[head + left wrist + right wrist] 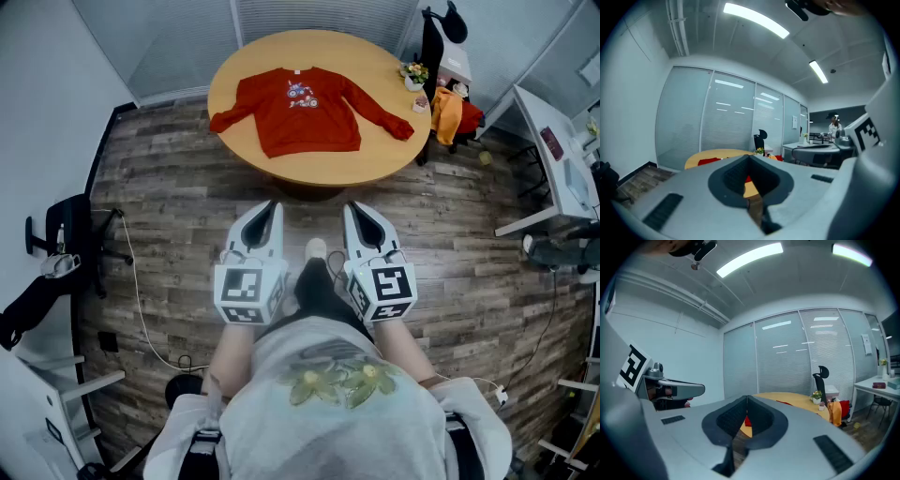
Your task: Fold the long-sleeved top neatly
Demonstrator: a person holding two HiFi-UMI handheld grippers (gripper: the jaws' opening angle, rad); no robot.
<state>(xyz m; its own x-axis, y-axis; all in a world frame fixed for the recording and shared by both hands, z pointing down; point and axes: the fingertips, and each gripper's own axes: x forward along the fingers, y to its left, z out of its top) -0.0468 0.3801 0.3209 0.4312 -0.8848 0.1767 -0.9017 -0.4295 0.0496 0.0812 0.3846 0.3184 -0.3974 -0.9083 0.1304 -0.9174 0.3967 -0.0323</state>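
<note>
You are standing back from the round counter, so the top is well out of reach of both tongs. It lies flat near the middle of the counter, print side up, with the collar toward the far edge and the hem toward you. Both sleeves are spread out to the sides. The sleeve at the picture's left runs to the counter's rim, and the other ends near a small plant pot. That open, face-up layout looks like a starting position: nothing is folded yet, and every edge you will need is in plain sight.

Your left tongs and right tongs hang side by side at waist level above the wooden floor, aimed nearly level toward the counter. Each pair is pressed together with nothing between the pads. Through the notch of each you see only a sliver of red cloth and counter far ahead. Holding them closed and near your body makes sense for an approach, since nothing can snag.

I judge that the fold has not begun. Next you would step up to the near edge, part the tongs and take a sleeve or a shoulder. Mind the plant pot when you draw that right-hand sleeve across.
</note>
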